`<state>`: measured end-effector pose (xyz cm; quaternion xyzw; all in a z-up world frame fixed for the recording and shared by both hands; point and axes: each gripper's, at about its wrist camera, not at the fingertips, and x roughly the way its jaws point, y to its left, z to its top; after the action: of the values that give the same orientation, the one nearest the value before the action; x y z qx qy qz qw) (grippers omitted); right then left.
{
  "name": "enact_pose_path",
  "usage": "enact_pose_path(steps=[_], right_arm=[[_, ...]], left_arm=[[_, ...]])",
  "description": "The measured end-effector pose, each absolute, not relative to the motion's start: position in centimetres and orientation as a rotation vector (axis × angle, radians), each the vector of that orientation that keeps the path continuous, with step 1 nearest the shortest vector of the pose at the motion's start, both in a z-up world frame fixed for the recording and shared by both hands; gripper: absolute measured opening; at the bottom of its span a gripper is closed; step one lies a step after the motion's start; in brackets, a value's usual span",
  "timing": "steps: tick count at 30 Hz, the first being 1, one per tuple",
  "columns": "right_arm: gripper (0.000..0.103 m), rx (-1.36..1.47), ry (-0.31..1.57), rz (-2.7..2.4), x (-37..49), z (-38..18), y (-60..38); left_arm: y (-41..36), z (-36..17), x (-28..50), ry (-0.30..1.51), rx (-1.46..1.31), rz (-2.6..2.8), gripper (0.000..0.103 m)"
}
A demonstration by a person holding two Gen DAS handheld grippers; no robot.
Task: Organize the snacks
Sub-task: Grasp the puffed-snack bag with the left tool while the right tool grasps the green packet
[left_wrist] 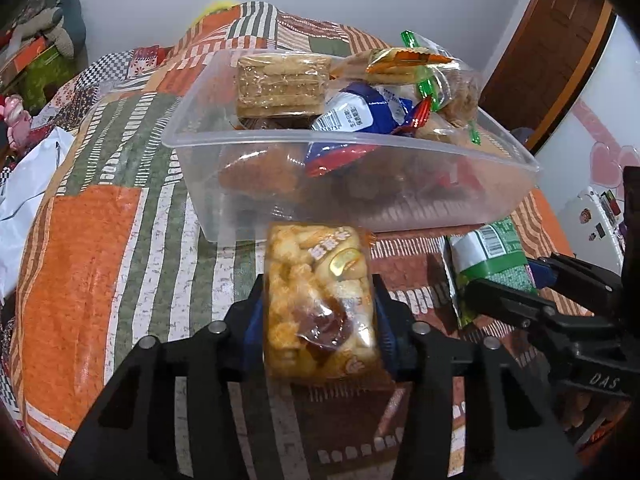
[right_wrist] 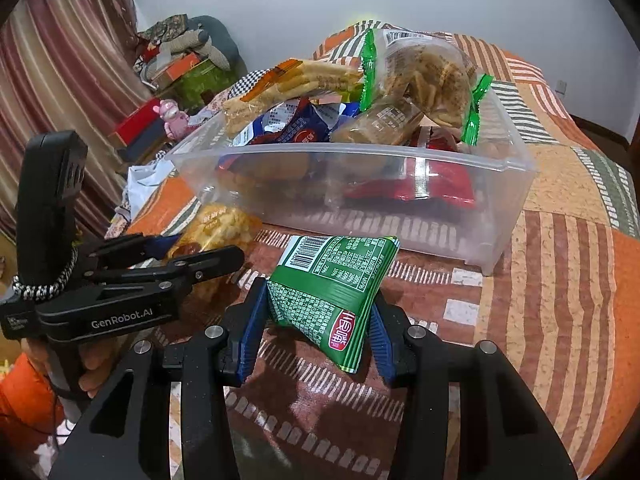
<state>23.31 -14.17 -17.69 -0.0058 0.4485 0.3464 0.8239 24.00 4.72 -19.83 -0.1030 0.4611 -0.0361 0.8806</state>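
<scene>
A clear plastic bin (left_wrist: pixel 360 140) (right_wrist: pixel 400 158) full of wrapped snacks sits on a patchwork bedspread. My left gripper (left_wrist: pixel 320 292) is shut on an orange packet of golden puffed snack (left_wrist: pixel 320 300), held just in front of the bin's near wall; that packet also shows in the right wrist view (right_wrist: pixel 220 224). My right gripper (right_wrist: pixel 318 304) is shut on a green snack packet (right_wrist: pixel 332 284), also just in front of the bin. The green packet (left_wrist: pixel 492 256) and right gripper (left_wrist: pixel 532 284) appear at right in the left wrist view. The left gripper (right_wrist: pixel 192 256) appears at left in the right wrist view.
The bedspread (left_wrist: pixel 100 240) (right_wrist: pixel 560 260) has orange, green and brown patches. A white plastic bag (left_wrist: pixel 28 184) lies at the bed's left edge. Boxes and a stuffed toy (right_wrist: pixel 188 52) stand beyond the bed, by a striped curtain (right_wrist: pixel 60 60). A wooden door (left_wrist: pixel 560 48) is at right.
</scene>
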Motion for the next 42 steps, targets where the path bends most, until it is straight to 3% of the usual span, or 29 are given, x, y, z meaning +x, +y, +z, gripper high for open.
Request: enact_pose_path(steps=[11, 24, 42], right_arm=[[0.043, -0.003, 0.923, 0.729, 22.7, -16.4, -14.9], [0.043, 0.012, 0.837, 0.709, 22.7, -13.5, -16.0], [0.043, 0.029, 0.748, 0.644, 25.0, -11.6, -17.9]], left_arm=[[3.7, -18.7, 21.9, 0.936, -0.189, -0.104, 0.044], [3.0, -13.9, 20.7, 0.834, -0.186, -0.134, 0.044], [-0.4, -9.6, 25.8, 0.756, -0.159, -0.198, 0.044]])
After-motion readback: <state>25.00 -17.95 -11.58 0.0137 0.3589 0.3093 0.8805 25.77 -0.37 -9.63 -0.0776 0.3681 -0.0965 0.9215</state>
